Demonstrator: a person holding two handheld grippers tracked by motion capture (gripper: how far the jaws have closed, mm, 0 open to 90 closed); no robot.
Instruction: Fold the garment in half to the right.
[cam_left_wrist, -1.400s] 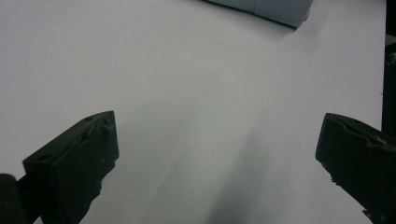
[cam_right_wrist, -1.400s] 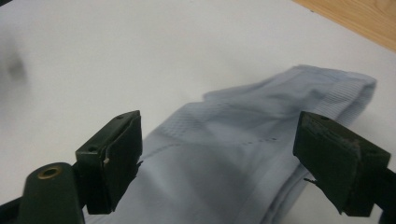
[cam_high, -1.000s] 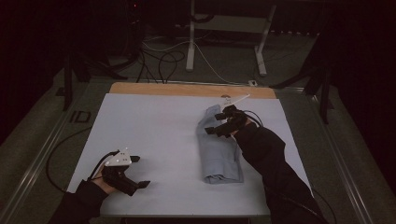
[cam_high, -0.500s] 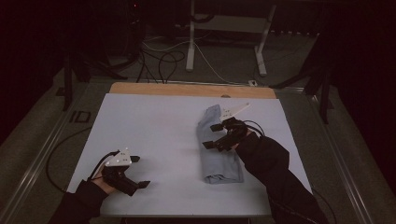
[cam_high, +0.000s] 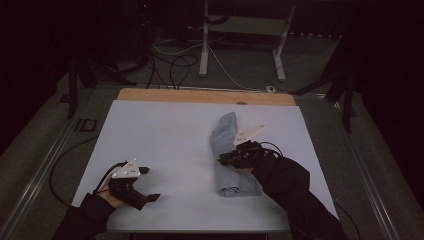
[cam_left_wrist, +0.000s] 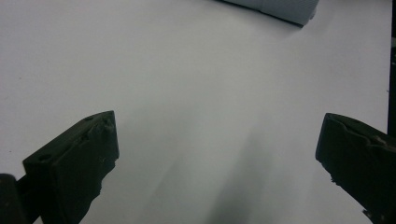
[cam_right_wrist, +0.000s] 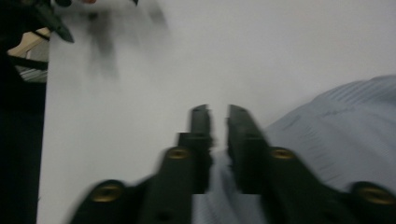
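Observation:
A light blue cloth (cam_high: 226, 134), folded into a long strip, lies on the white table (cam_high: 165, 130) right of centre, running from far to near. My right gripper (cam_high: 221, 160) hovers over the strip's left edge about two thirds of the way down. In the right gripper view its jaws (cam_right_wrist: 218, 112) stand almost together with a thin slit between them, the cloth (cam_right_wrist: 336, 135) beneath and to their right. My left gripper (cam_high: 150, 183) rests near the front left with its jaws wide apart and nothing between them (cam_left_wrist: 217, 140). One end of the cloth (cam_left_wrist: 280, 7) shows far off.
A bare wooden strip (cam_high: 200, 96) runs along the table's far edge. Beyond it are cables (cam_high: 175, 65) and white stand legs (cam_high: 204, 45) on the dark floor. A metal rail (cam_high: 45, 170) borders the table's left side.
My right gripper has slid from the cloth's far end toward me along its left side. The cloth keeps its shape. The left gripper has stayed put.

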